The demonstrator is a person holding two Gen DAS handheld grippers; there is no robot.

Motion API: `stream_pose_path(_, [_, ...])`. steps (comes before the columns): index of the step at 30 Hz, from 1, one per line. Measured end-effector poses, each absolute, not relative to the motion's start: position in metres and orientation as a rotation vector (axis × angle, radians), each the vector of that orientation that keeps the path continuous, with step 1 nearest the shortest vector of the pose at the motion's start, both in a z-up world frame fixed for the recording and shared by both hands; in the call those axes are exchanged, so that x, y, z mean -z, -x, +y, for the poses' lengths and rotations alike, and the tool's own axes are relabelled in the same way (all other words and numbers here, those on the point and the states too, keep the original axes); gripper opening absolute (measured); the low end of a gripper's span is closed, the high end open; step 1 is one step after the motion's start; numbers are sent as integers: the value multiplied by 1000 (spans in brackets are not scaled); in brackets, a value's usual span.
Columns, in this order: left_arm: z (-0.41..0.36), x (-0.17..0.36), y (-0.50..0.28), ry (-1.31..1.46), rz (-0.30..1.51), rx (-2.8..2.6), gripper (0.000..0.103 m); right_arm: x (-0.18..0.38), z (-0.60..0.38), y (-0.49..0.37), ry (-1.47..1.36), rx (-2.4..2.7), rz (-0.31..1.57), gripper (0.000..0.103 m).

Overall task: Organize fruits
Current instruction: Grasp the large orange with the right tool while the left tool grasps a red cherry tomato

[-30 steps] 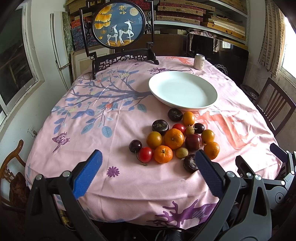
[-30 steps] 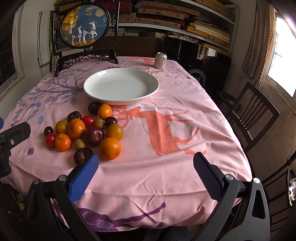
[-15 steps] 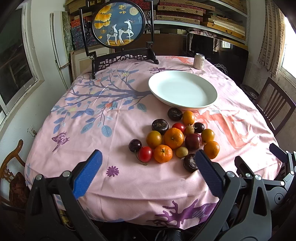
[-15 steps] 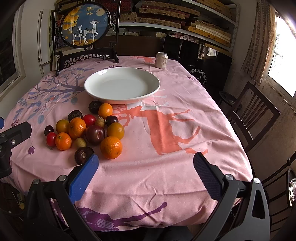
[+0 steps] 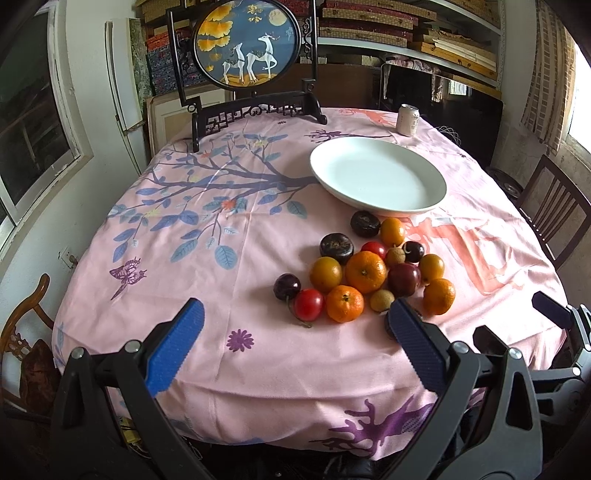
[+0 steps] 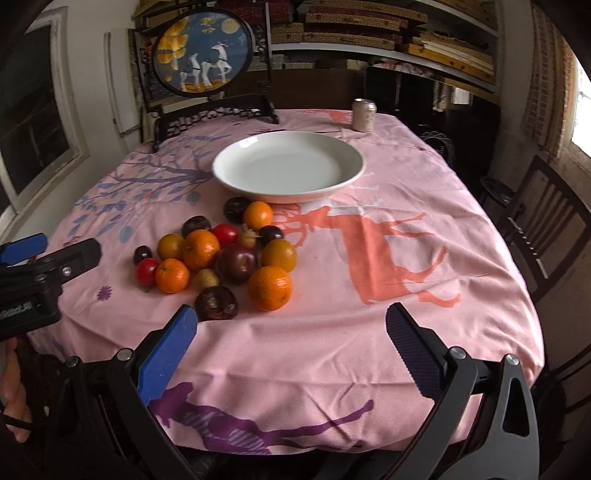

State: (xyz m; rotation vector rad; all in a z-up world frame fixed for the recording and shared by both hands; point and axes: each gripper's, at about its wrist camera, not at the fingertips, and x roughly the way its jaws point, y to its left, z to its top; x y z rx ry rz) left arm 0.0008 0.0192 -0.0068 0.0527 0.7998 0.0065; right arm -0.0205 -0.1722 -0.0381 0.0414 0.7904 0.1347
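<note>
One pink tablecloth (image 5: 236, 280); plate (image 5: 376, 177); fruit pile (image 5: 365, 273); shelves (image 5: 406, 22) behind.

- A lived-in home dining room: a round table (image 5: 258, 354) under a pink printed tablecloth (image 5: 192, 236).
- Wooden dining chairs (image 6: 546, 236) at the right edge.
- A framed deer screen (image 5: 247, 40) stands far left.
- Stacked boxes fill the far shelves (image 5: 406, 22).

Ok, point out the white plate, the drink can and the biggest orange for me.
white plate (image 6: 236, 186), right wrist view, near-left rim.
drink can (image 6: 364, 115), right wrist view, middle of its side.
biggest orange (image 5: 365, 271), left wrist view, top around the stem dimple.
</note>
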Motion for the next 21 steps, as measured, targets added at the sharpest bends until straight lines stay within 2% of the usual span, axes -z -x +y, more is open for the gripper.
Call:
stream_pose_path(3, [39,29,-7,-83,838,-53,101,46,-169,20,-65,-216,796,99])
stream_pose_path(5, [52,42,-11,-66,876,-74,101,53,-170,10,-75,-228,815,72])
stream_pose_path(10, [70,60,-22,-41,923,-94,101,73,-174,-24,-99,-245,887,69])
stream_pose_path(12, [73,64,-26,-27,936,-92,101,82,-174,-35,-108,-251,910,57])
stream_pose_path(13, [74,66,-28,-23,943,-89,101,88,-174,-41,-119,-257,931,44])
stream_pose_path(16, [73,70,-30,-24,952,-90,101,99,-177,-52,-162,-284,950,41])
stream_pose_path(21, [60,74,-34,-30,968,-32,101,84,-181,-38,-158,-271,901,40])
